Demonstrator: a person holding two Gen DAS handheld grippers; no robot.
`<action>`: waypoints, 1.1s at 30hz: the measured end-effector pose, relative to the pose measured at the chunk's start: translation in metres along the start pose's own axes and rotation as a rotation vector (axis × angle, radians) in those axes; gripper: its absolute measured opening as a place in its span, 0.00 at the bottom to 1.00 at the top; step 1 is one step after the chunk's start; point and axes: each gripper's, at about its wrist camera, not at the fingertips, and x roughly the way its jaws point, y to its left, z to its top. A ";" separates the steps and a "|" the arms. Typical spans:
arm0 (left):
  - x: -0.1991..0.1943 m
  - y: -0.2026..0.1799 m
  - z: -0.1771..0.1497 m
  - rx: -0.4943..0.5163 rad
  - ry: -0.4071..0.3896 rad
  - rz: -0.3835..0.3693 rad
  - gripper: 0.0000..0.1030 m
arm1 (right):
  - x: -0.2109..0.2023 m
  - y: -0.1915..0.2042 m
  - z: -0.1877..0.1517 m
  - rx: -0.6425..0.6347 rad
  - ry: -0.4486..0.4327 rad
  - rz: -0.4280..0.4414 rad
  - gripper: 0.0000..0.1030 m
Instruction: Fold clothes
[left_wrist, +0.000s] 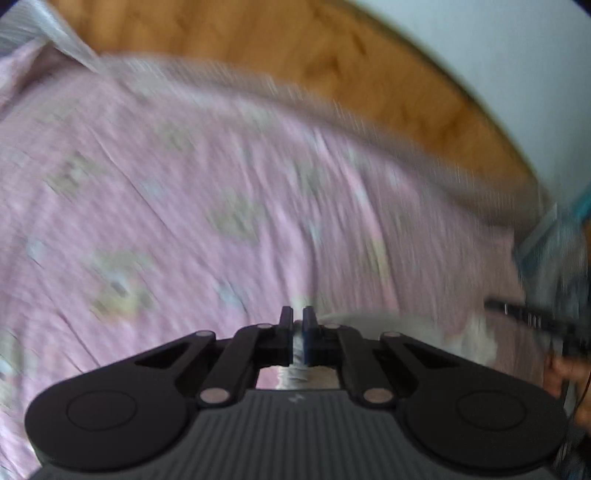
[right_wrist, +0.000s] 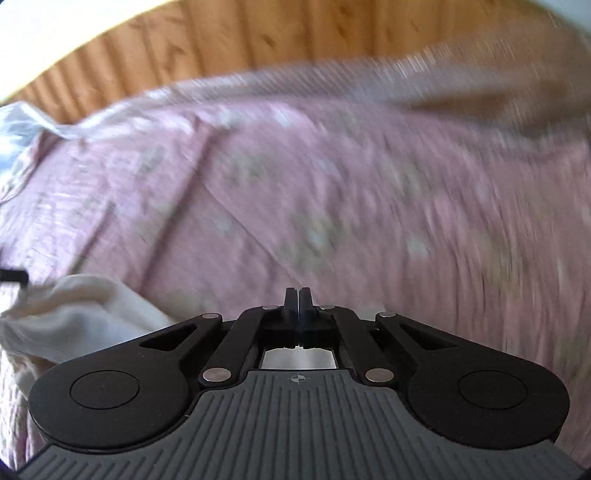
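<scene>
Nearly closed on the left gripper (left_wrist: 297, 317), with a thin pale strip of white garment (left_wrist: 458, 332) seemingly pinched between; pressed fully together on the right gripper (right_wrist: 298, 297), contents impossible to tell. Probably lifting one edge of the garment above the pink bedsheet (left_wrist: 184, 184) to start a fold. Seen low right in the left view, low left (right_wrist: 74, 314) in the right view.
</scene>
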 end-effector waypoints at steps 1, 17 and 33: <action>-0.005 0.007 0.009 -0.018 -0.037 0.015 0.04 | -0.001 0.003 0.011 -0.002 -0.031 0.000 0.00; 0.051 0.018 -0.004 0.058 0.096 0.115 0.61 | 0.012 -0.038 -0.030 0.101 0.052 0.056 0.70; 0.092 0.004 0.028 0.132 0.104 0.198 0.24 | 0.062 -0.027 0.039 -0.069 -0.030 -0.121 0.10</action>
